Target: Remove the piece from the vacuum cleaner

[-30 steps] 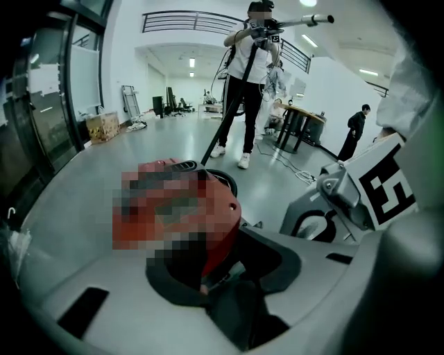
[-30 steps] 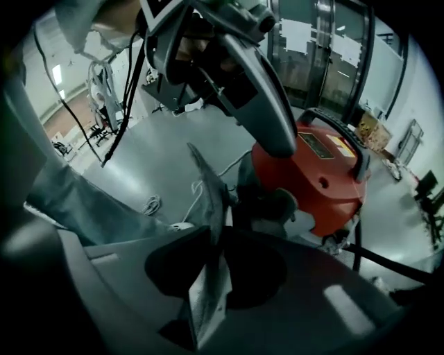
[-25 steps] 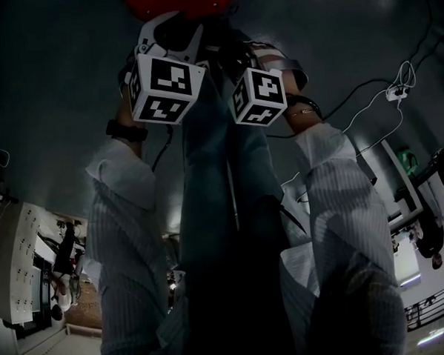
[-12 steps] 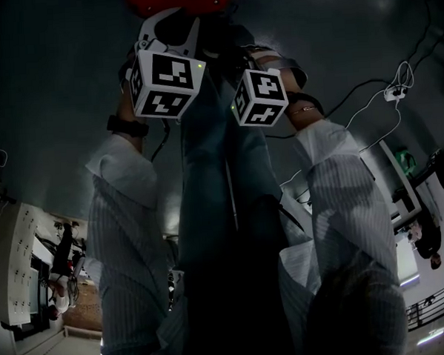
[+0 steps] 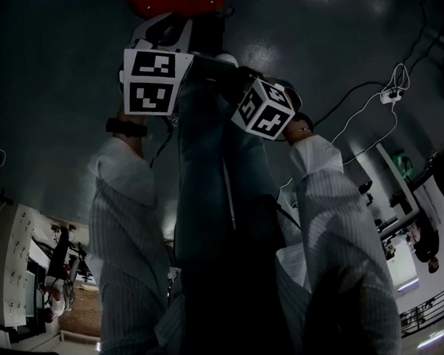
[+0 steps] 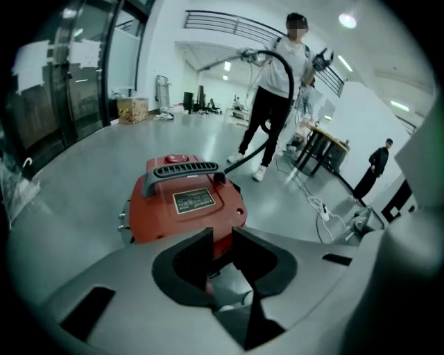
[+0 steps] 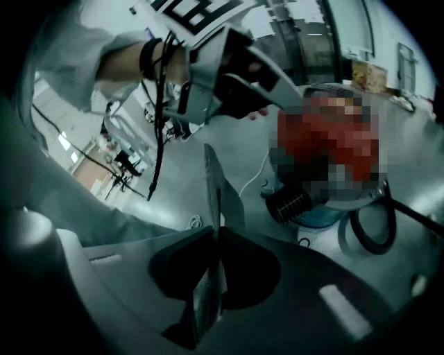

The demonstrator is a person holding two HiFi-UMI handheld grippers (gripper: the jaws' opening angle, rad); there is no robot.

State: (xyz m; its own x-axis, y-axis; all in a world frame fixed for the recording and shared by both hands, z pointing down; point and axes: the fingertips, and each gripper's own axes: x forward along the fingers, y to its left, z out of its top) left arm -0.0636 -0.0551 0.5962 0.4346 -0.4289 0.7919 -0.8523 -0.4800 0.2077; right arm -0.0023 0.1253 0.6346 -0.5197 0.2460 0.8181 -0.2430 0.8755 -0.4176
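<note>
**A:** Head view?
**B:** A glossy grey floor with open room all round. The red vacuum cleaner sits at the top edge, and both striped sleeves reach toward it.
**A:** Left gripper view?
**B:** The left gripper has its jaws part-way apart, and the boxy red shell shows through the gap.
**A:** Right gripper view?
**B:** The right gripper has its jaws closing on a thin, flat grey piece, which stands edge-on, apart from the vacuum.

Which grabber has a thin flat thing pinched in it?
The right gripper: its jaws are closing on a thin grey sheet. The left gripper has its jaws apart, pinching nothing.
</note>
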